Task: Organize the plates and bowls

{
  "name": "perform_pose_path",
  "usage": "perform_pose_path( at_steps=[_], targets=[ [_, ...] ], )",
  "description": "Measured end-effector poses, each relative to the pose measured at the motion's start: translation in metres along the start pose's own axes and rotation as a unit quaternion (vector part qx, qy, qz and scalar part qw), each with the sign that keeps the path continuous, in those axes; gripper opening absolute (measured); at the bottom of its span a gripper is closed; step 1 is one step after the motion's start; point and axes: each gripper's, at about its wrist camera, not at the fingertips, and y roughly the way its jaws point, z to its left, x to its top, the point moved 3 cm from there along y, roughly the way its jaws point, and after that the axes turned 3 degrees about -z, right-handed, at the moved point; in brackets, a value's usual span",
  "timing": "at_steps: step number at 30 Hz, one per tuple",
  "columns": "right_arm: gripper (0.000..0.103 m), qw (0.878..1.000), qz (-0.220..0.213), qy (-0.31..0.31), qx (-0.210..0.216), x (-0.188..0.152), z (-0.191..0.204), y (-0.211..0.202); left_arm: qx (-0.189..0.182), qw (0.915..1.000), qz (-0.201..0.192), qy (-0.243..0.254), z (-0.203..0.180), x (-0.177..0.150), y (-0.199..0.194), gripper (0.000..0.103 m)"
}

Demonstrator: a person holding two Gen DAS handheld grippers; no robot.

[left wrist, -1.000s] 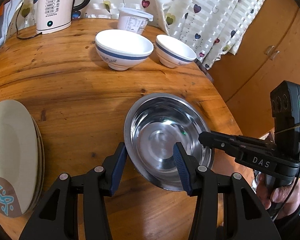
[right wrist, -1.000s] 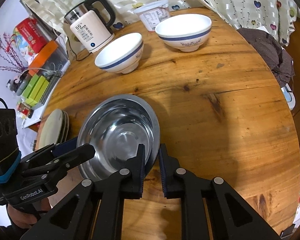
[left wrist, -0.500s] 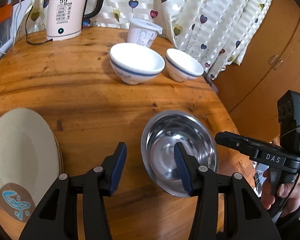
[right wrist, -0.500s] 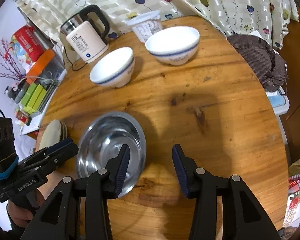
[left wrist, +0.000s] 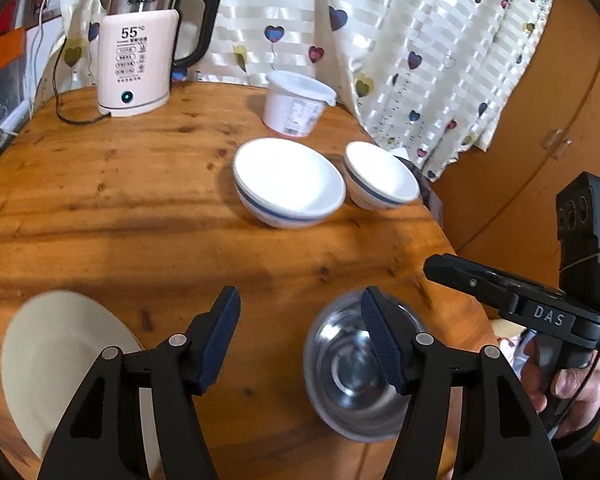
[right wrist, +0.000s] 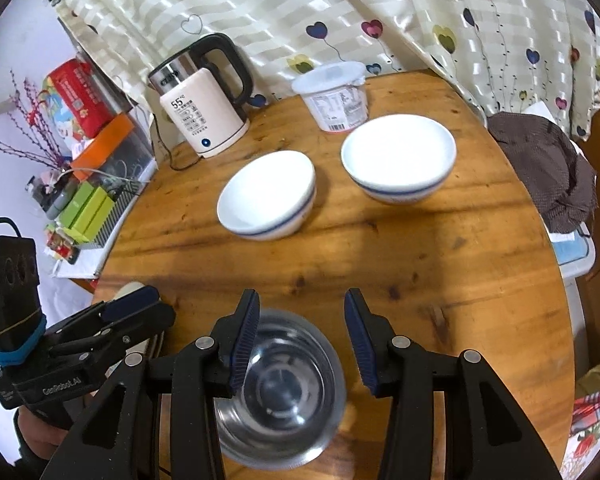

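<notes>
A steel bowl [left wrist: 354, 376] sits on the round wooden table [left wrist: 140, 216] near its front edge; in the right wrist view it [right wrist: 280, 396] lies below my right gripper [right wrist: 300, 332], which is open and empty above it. My left gripper [left wrist: 300, 332] is open and empty, between the steel bowl and a stack of beige plates [left wrist: 56, 364]. Two white bowls with blue bands stand further back: a larger one [left wrist: 288, 182] and a smaller one [left wrist: 380, 180]; the right wrist view shows them too [right wrist: 268, 196] [right wrist: 398, 158].
A pink electric kettle [left wrist: 136, 60] with its cord and a white lidded tub [left wrist: 296, 102] stand at the back by the curtain. A brown cloth [right wrist: 548, 168] lies off the table's right edge. Boxes and clutter [right wrist: 84, 184] sit on a shelf at the left.
My right gripper let go of the steel bowl's rim and opened. Both grippers drew back and up from the bowl, which stays on the table.
</notes>
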Motion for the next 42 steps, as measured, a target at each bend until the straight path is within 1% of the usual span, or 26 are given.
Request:
perform_pose_path(
  at_steps=[3, 8, 10, 12, 14, 15, 24, 28, 33, 34, 35, 36, 37, 38, 39, 40, 42],
  targets=[
    [0.044, 1.000, -0.002, -0.001, 0.001, 0.010, 0.002, 0.006, 0.013, 0.9998, 0.000, 0.012, 0.003, 0.009, 0.006, 0.064],
    [0.044, 1.000, 0.004, 0.006, 0.006, 0.020, 0.002, 0.019, 0.019, 0.9995, -0.003, 0.025, 0.009, 0.023, 0.015, 0.064],
    [0.044, 1.000, 0.005, 0.007, 0.007, 0.024, 0.002, 0.024, 0.022, 0.9996, 0.000, 0.019, 0.014, 0.027, 0.019, 0.064],
    [0.044, 1.000, 0.007, 0.010, 0.007, 0.028, 0.001, 0.030, 0.019, 0.9998, 0.006, -0.002, 0.021, 0.031, 0.023, 0.064],
    [0.044, 1.000, 0.010, 0.016, 0.007, 0.033, -0.002, 0.036, 0.030, 0.9994, 0.011, -0.015, 0.029, 0.037, 0.029, 0.064],
    [0.044, 1.000, 0.012, 0.019, 0.008, 0.035, -0.003, 0.039, 0.029, 0.9993, 0.011, -0.020, 0.032, 0.039, 0.031, 0.064],
    [0.043, 0.999, 0.026, 0.038, 0.013, 0.055, -0.006, 0.071, 0.035, 0.9991, 0.015, -0.021, 0.036, 0.070, 0.053, 0.064],
    [0.039, 0.999, 0.034, 0.041, 0.005, 0.063, -0.007, 0.086, 0.034, 0.9989, 0.024, -0.020, 0.039, 0.079, 0.070, 0.064],
    [0.037, 0.998, 0.041, 0.045, -0.008, 0.069, -0.010, 0.099, 0.039, 0.9980, 0.043, -0.025, 0.046, 0.082, 0.089, 0.064],
    [0.034, 0.998, 0.042, 0.045, -0.010, 0.069, -0.011, 0.102, 0.039, 0.9979, 0.046, -0.025, 0.047, 0.082, 0.093, 0.063],
    [0.032, 0.998, 0.044, 0.044, -0.011, 0.070, -0.011, 0.104, 0.040, 0.9978, 0.047, -0.024, 0.047, 0.082, 0.094, 0.061],
    [0.032, 0.998, 0.046, 0.043, -0.012, 0.070, -0.010, 0.107, 0.043, 0.9976, 0.051, -0.020, 0.048, 0.081, 0.098, 0.056],
    [0.029, 0.998, 0.049, 0.042, -0.013, 0.070, -0.009, 0.111, 0.043, 0.9974, 0.054, -0.019, 0.048, 0.081, 0.100, 0.051],
    [0.028, 0.998, 0.051, 0.041, -0.014, 0.070, -0.009, 0.114, 0.043, 0.9973, 0.057, -0.018, 0.047, 0.080, 0.102, 0.048],
    [0.027, 0.998, 0.054, 0.041, -0.014, 0.070, -0.009, 0.116, 0.043, 0.9971, 0.060, -0.018, 0.048, 0.080, 0.105, 0.041],
    [0.026, 0.998, 0.054, 0.042, -0.013, 0.070, -0.009, 0.118, 0.043, 0.9969, 0.064, -0.018, 0.047, 0.079, 0.108, 0.037],
    [0.026, 0.998, 0.055, 0.041, -0.014, 0.070, -0.009, 0.120, 0.040, 0.9966, 0.070, -0.016, 0.046, 0.078, 0.112, 0.034]
  ],
)
